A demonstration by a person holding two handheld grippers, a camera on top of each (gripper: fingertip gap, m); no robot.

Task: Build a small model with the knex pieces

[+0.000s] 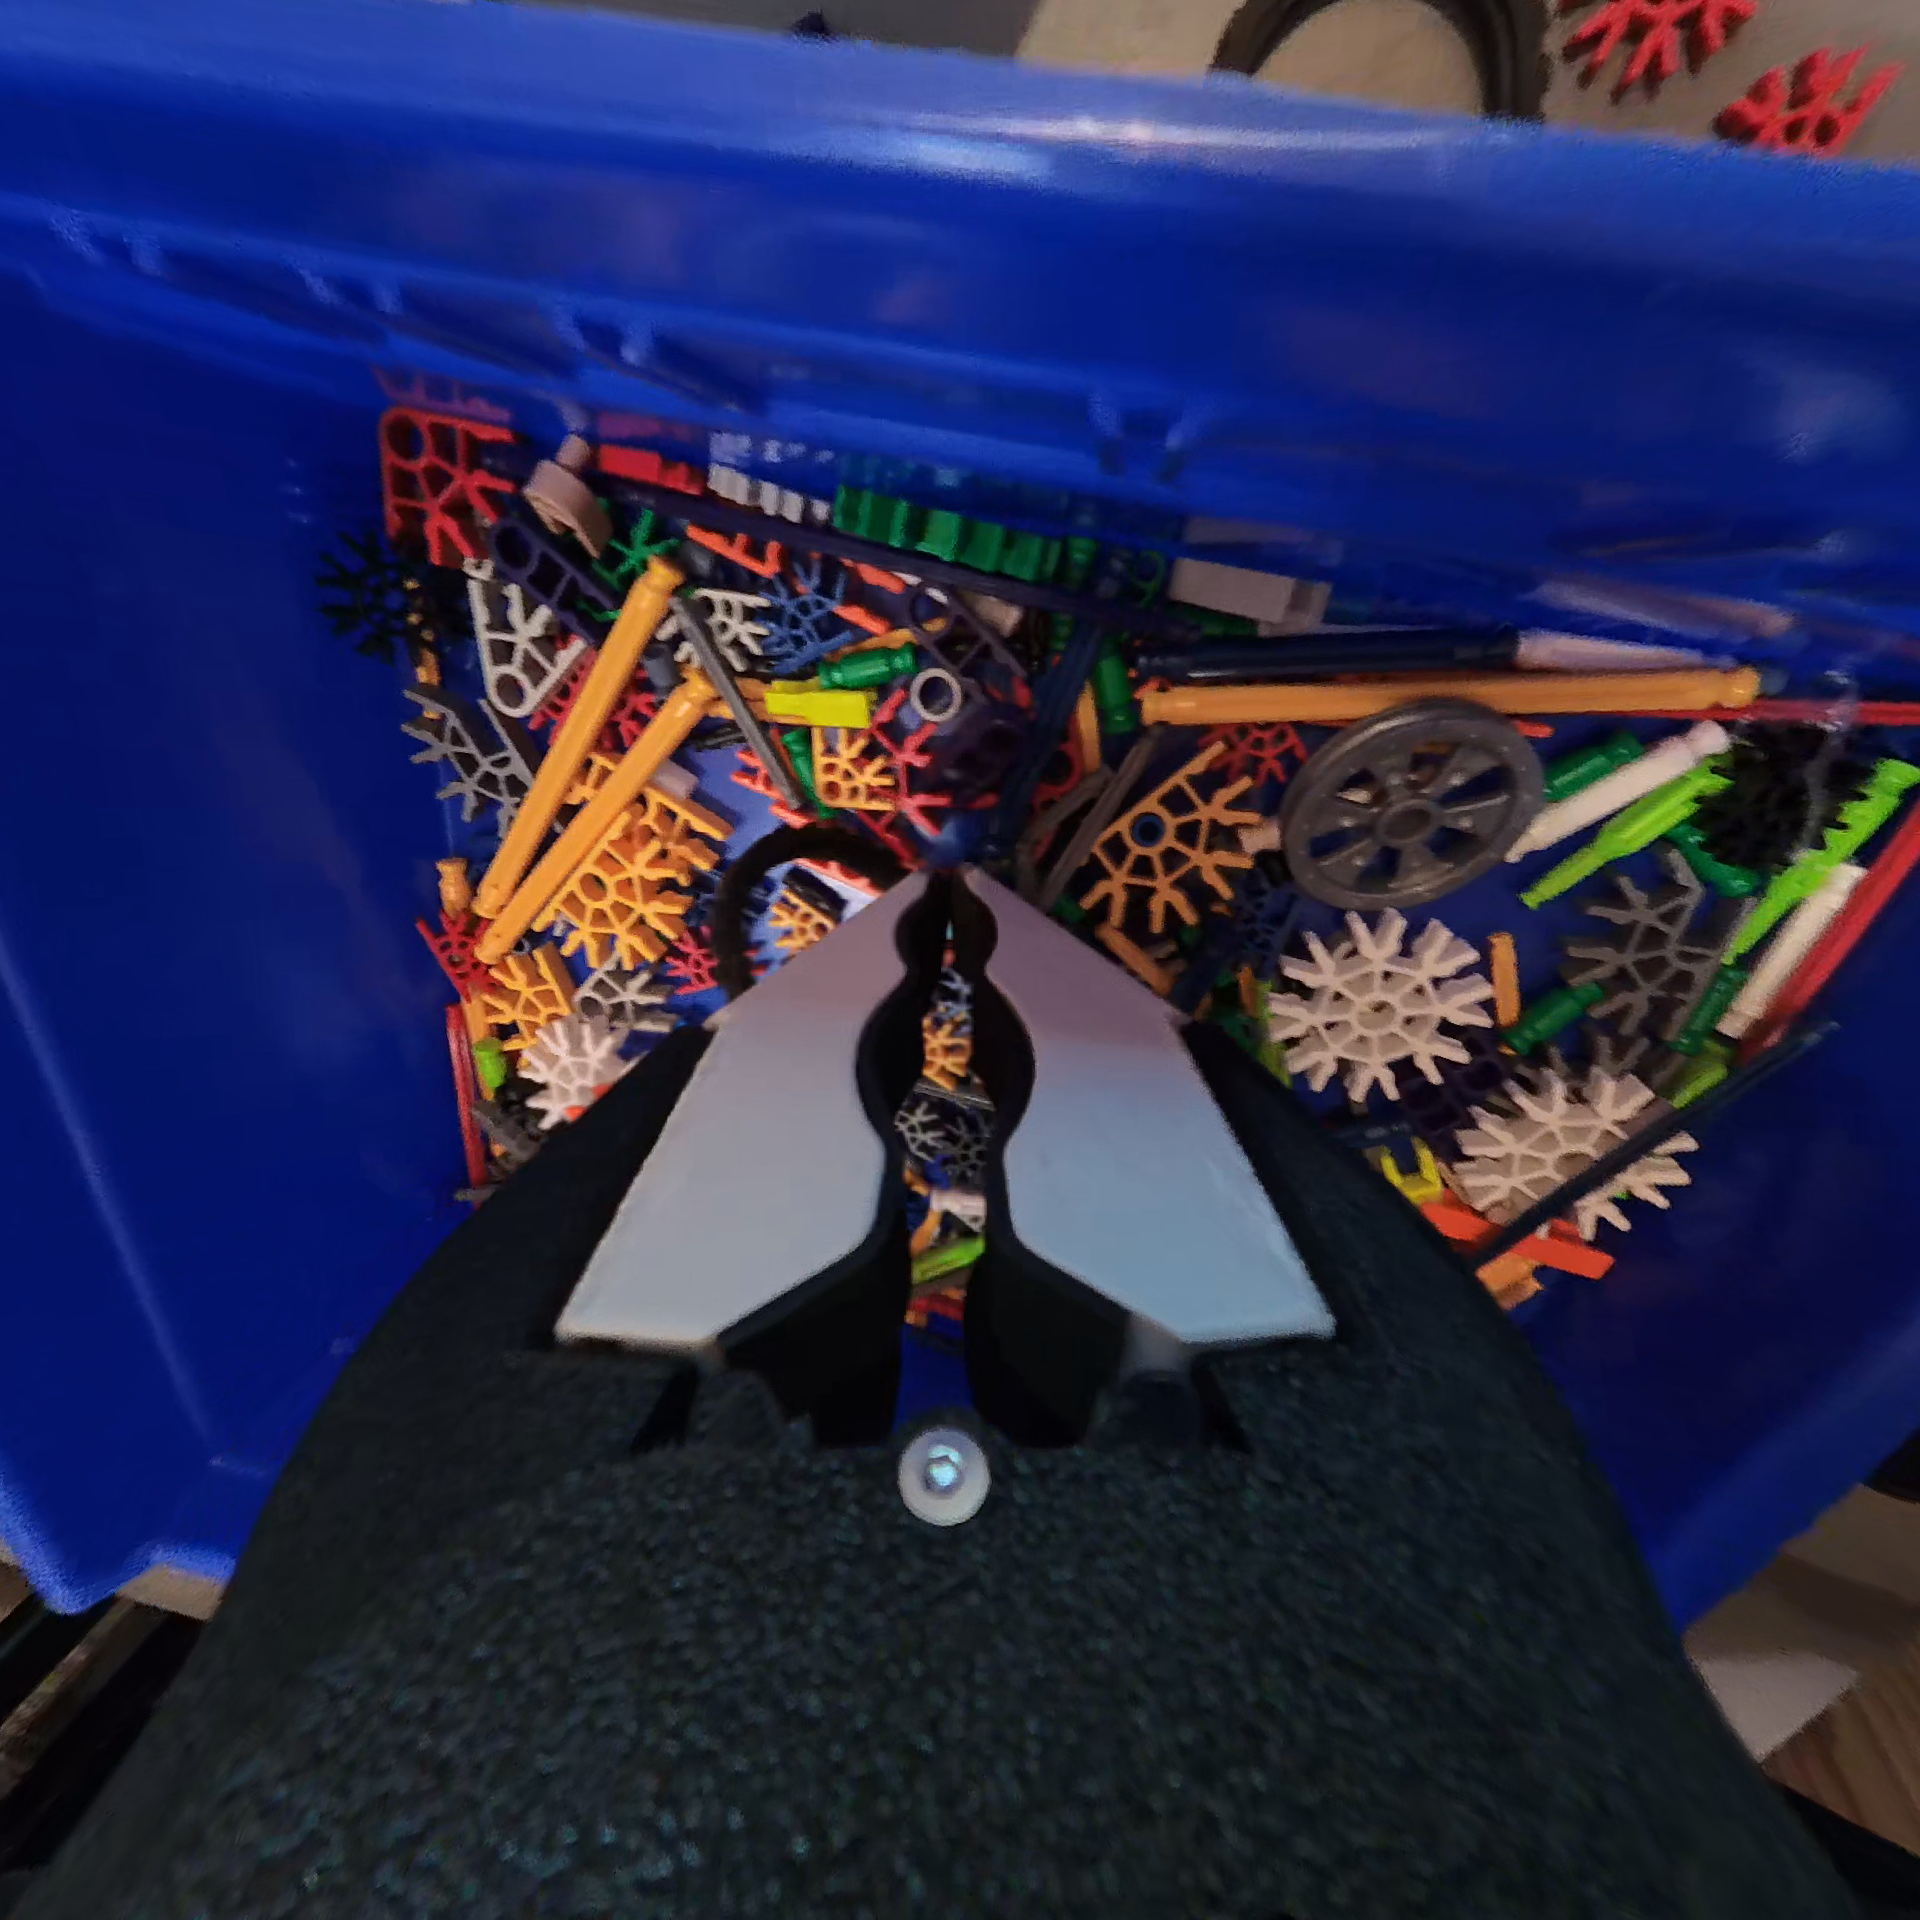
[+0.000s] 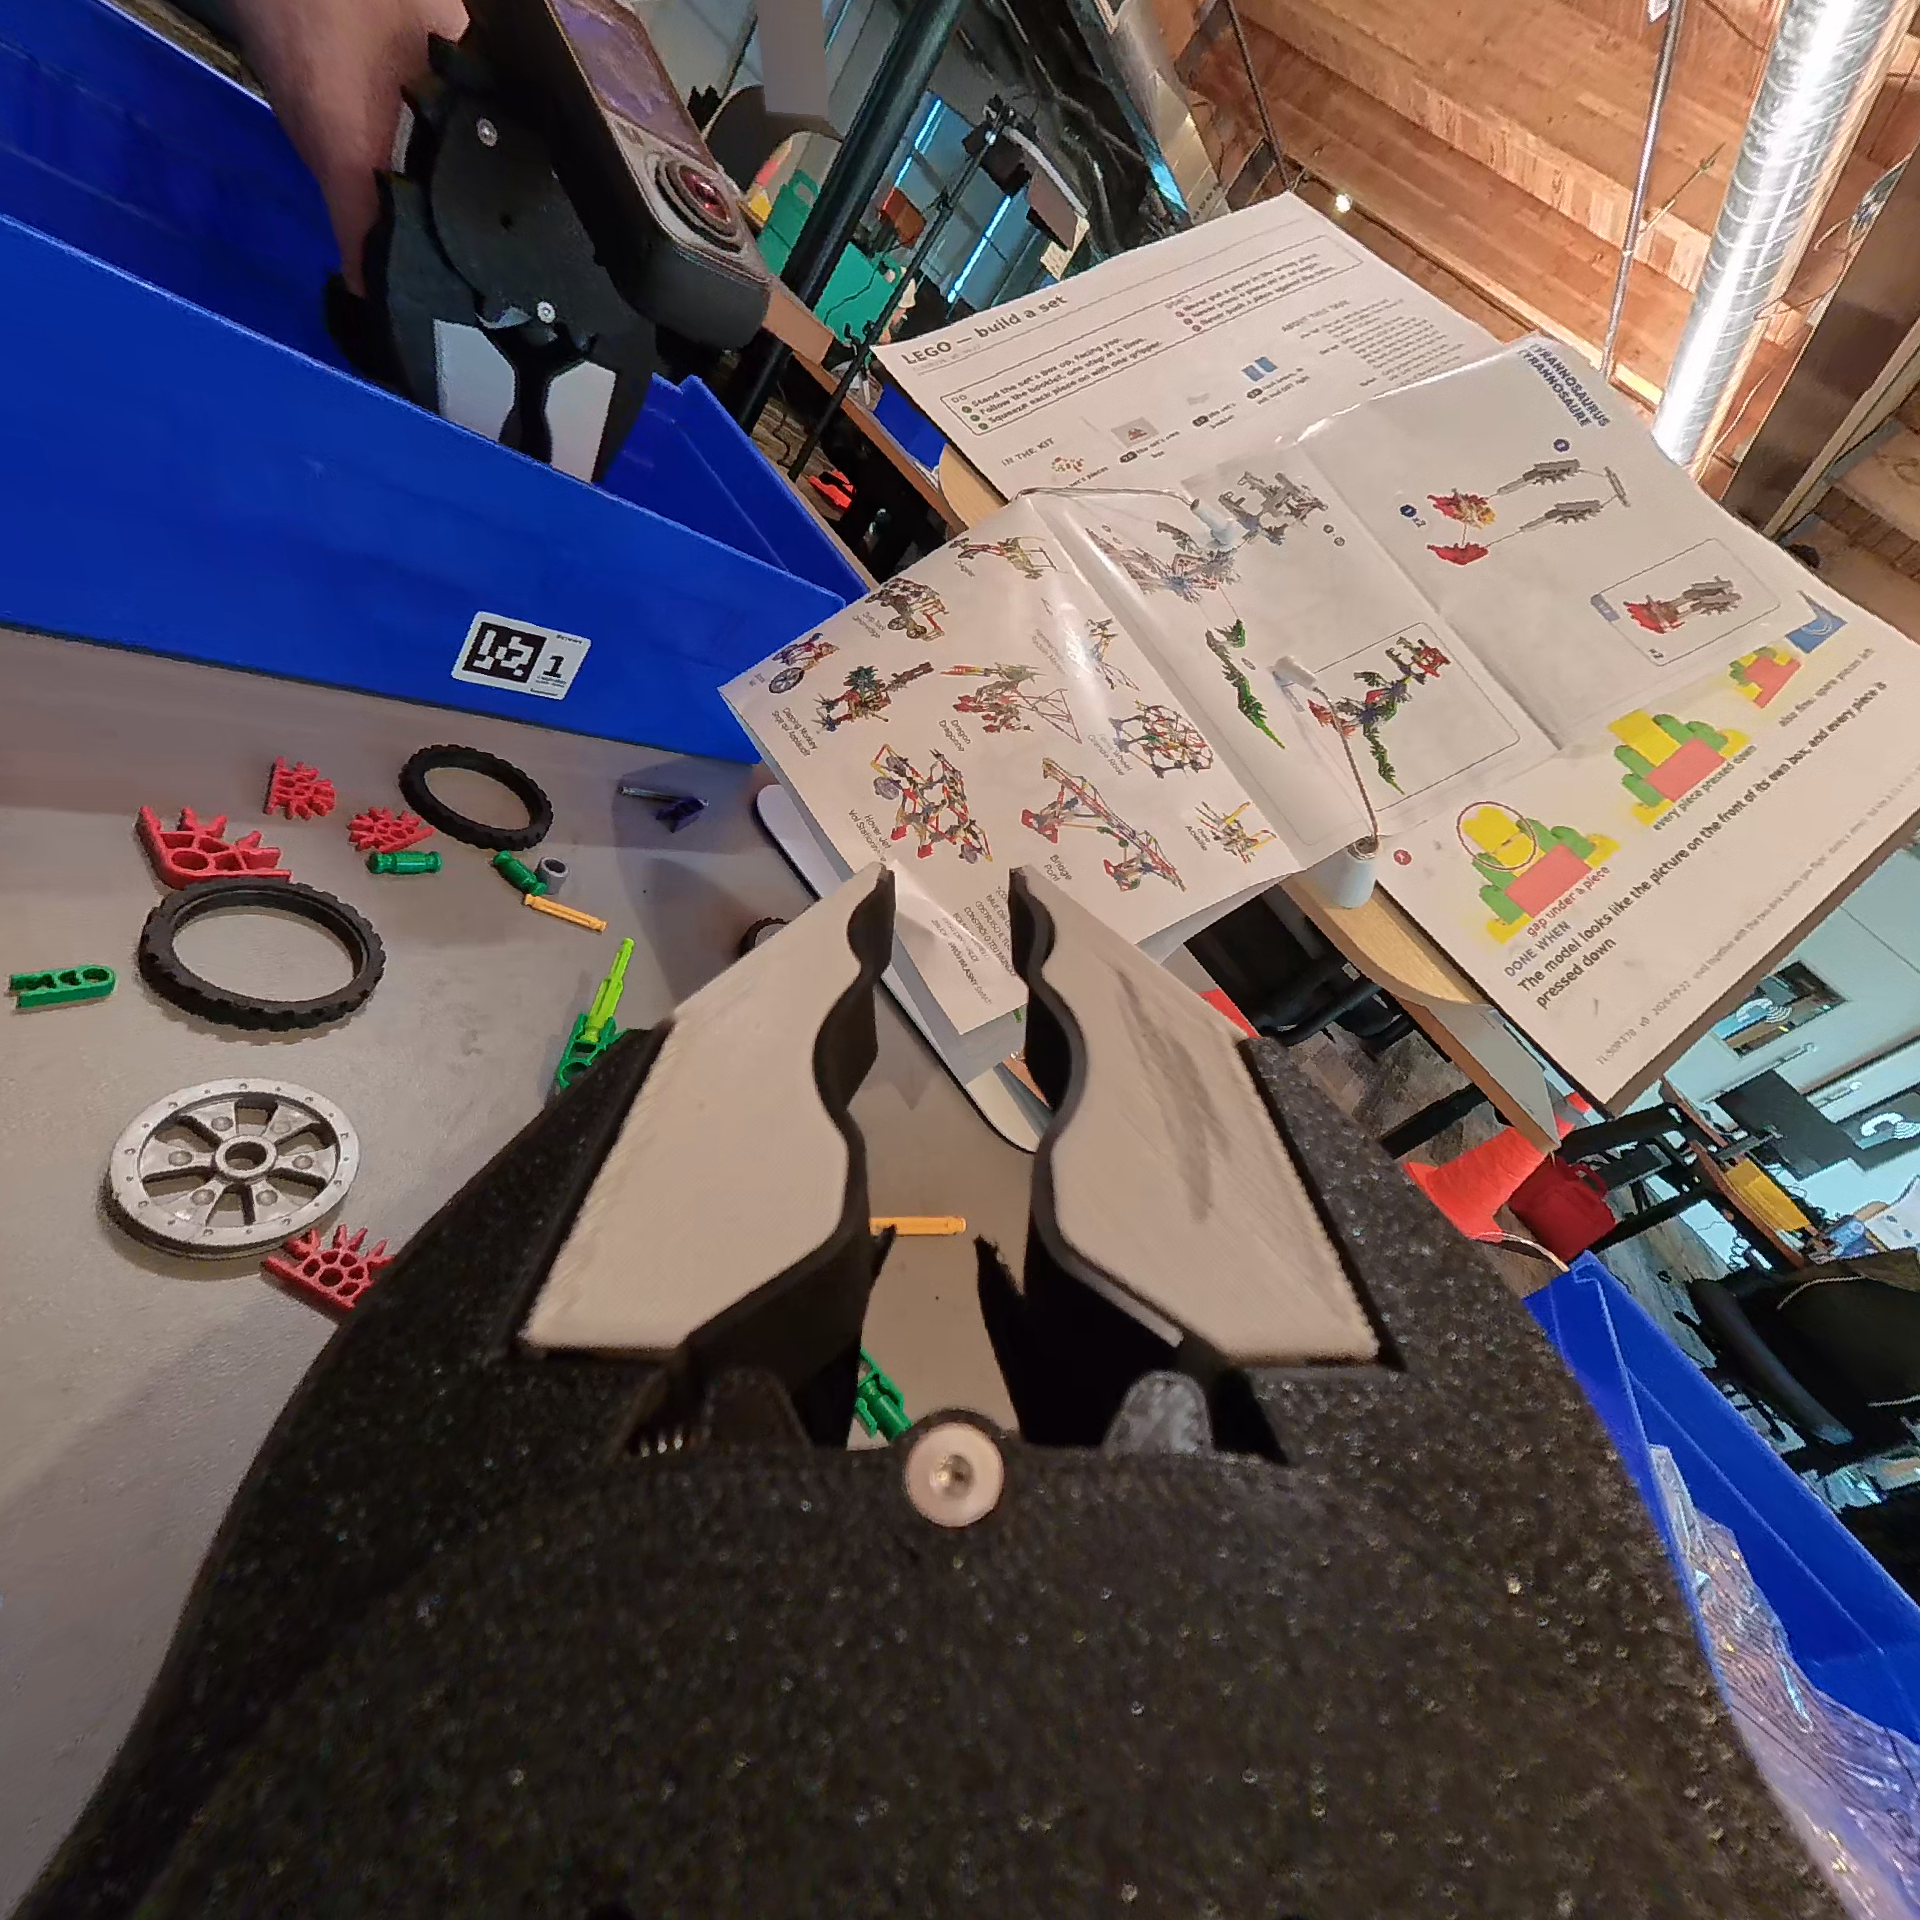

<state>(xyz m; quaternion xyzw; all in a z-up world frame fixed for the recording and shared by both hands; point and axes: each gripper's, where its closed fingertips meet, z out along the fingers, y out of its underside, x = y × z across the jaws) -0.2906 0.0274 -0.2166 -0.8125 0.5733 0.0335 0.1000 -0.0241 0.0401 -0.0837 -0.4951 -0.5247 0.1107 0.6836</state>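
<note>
Where the left gripper (image 1: 940,883) dips into the blue plastic bin (image 1: 187,831), its jaws are all but closed, tips nearly meeting, with nothing visibly caught between them. Tips sit just over a black rubber ring (image 1: 748,904) half buried in the heap. Heap is a tangle of hard plastic construction pieces: orange rods (image 1: 1444,694), white snowflake connectors (image 1: 1377,1003), a grey spoked wheel (image 1: 1410,808), green and lime clips, red and grey fan-shaped connectors. Bin walls smooth, glossy, ribbed at the rim. View somewhat motion-blurred.

Right gripper (image 2: 948,914) hangs above the grey matte tabletop (image 2: 104,1403), jaws parted by a moderate gap, empty; a small yellow rod (image 2: 920,1226) lies on the tabletop, seen through the gap. Fingers are grey-faced with wavy black inner pads; body black, pebbled foam-like texture.

Spread on the tabletop to the left: two black treaded tyres (image 2: 260,956), a silver spoked wheel hub (image 2: 234,1164), red connectors (image 2: 213,847), green clips (image 2: 62,982). Open instruction booklet (image 2: 1039,727) propped on a tilted board beyond the right gripper, printed sheets behind it. A square coded marker (image 2: 520,655) sticks to the bin's outer wall. A hand (image 2: 364,135) holds the left gripper at the bin.
</note>
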